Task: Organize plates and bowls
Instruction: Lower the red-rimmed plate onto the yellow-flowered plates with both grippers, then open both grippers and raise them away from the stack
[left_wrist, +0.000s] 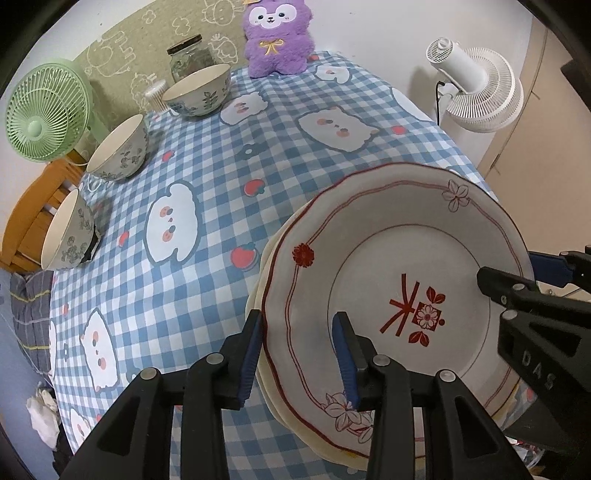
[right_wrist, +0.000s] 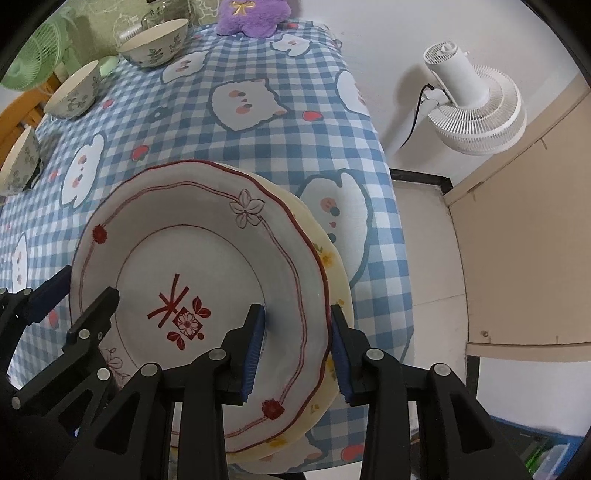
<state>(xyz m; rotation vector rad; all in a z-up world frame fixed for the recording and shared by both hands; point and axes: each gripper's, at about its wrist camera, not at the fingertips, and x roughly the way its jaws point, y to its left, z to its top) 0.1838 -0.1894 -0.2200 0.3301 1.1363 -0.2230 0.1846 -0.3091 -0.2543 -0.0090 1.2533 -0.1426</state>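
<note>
Left claw (left_wrist: 301, 354): the two blue-padded fingers straddle the near-left rim of the red-trimmed plate (left_wrist: 399, 280), one pad outside the rim and one over the plate face. A gap shows between the inner pad and the plate surface, so firm contact cannot be confirmed; the opening is moderate.

Right claw (right_wrist: 297, 350): its fingers straddle the opposite rim of the same plate (right_wrist: 207, 266), one pad on the plate face, the other outside and against the edge of the stack. Whether the pads are pressing cannot be told.

The red-trimmed plate sits on top of a cream plate (right_wrist: 332, 266) with small yellow flowers, which shows beyond the right claw's outer finger. The stack rests on the counter (left_wrist: 207, 192), directly ahead of and between both claws, near the counter's right edge.

Three patterned bowls stand well apart from the claws, ahead and to the left of the left claw: the near bowl (left_wrist: 68, 232), the middle bowl (left_wrist: 120, 147), and the far bowl (left_wrist: 199, 90). They are separate from one another, not nested.

Beyond the far bowl: a glass jar (left_wrist: 188, 55) and a purple plush toy (left_wrist: 275, 37). A green fan (left_wrist: 44, 110) stands off the counter's left side; a white fan (left_wrist: 476, 88) stands off its right side.
</note>
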